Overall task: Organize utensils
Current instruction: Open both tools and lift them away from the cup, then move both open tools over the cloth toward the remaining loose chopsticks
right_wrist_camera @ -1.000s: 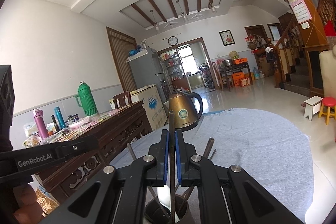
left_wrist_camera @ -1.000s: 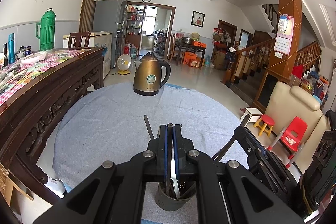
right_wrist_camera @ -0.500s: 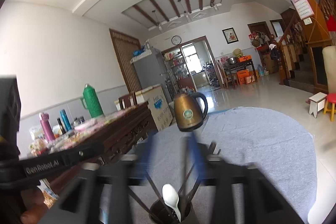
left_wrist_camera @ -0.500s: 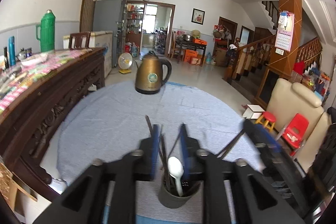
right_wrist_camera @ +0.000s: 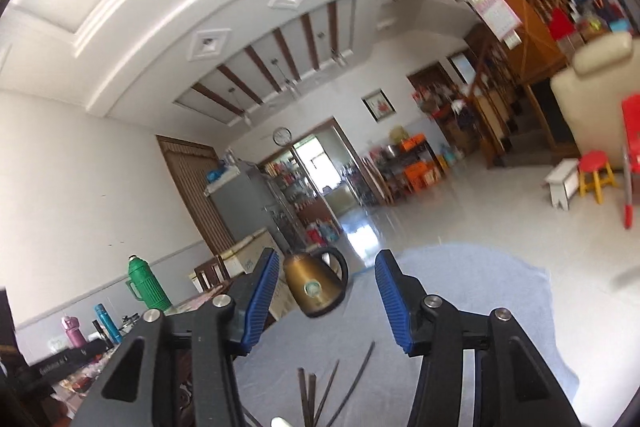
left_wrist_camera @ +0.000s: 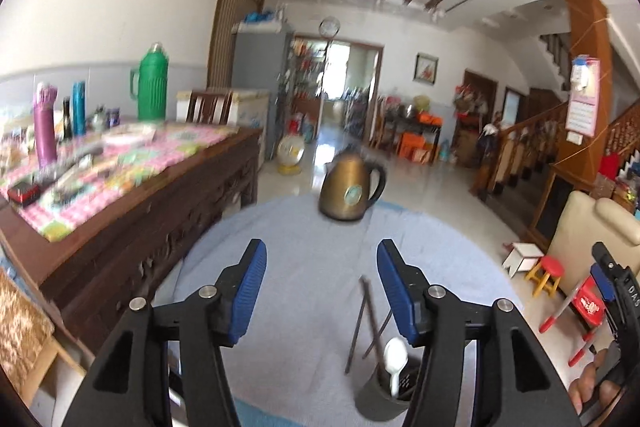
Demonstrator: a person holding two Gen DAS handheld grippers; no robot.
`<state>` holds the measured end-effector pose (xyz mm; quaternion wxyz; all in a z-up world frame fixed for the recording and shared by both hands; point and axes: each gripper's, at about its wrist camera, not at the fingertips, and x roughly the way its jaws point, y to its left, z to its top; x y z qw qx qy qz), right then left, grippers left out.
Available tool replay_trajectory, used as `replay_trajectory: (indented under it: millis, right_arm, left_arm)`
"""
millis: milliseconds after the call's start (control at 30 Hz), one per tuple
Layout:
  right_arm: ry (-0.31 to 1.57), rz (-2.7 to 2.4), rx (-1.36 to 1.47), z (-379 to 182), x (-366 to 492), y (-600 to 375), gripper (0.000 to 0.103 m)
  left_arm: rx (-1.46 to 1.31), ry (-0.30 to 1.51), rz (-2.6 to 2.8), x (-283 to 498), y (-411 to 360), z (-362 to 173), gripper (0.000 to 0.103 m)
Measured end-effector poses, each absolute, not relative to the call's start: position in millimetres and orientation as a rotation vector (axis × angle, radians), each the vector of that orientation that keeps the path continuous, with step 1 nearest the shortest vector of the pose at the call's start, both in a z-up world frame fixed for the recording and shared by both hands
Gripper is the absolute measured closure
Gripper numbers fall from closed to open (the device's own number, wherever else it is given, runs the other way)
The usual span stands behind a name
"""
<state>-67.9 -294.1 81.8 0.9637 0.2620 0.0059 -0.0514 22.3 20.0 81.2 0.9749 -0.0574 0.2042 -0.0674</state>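
Both tongs stand with jaws spread wide and hold nothing. In the left wrist view, the left gripper (left_wrist_camera: pixel 322 279) has its blue pads (left_wrist_camera: pixel 252 291) well apart, touching no object. The utensil holder (left_wrist_camera: pixel 382 401), a dark grey cup on the blue-grey tablecloth (left_wrist_camera: pixel 304 239), sits below and to the right of the left gripper, just inside its right finger. From it rise dark chopsticks (left_wrist_camera: pixel 358 323) and a white spoon (left_wrist_camera: pixel 395 357), long axes near upright and fanned slightly outward. In the right wrist view, the right gripper (right_wrist_camera: pixel 326 291) is equally open and empty; the chopstick tips (right_wrist_camera: pixel 340 383) appear directly below its gap, between the fingers. Judgement: the right gripper is better centred over the holder. The brass kettle (left_wrist_camera: pixel 352 189) stands well beyond both, clear of the work.
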Motion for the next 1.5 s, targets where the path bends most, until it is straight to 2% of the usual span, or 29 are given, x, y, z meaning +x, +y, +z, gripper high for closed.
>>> replay_trajectory:
  millis: [433, 967, 1500]
  right_arm:
    - [0.193, -0.148, 0.602, 43, -34, -326, 0.05]
    - [0.28, -0.122, 0.61, 29, -27, -320, 0.05]
    - [0.335, -0.126, 0.605, 17, -11, -311, 0.049]
  left_arm:
    - [-0.069, 0.55, -0.007, 51, 31, 26, 0.045]
    - [-0.045, 0.531, 0.035, 46, 37, 28, 0.044]
    - [-0.054, 0.579, 0.072, 63, 49, 7, 0.044]
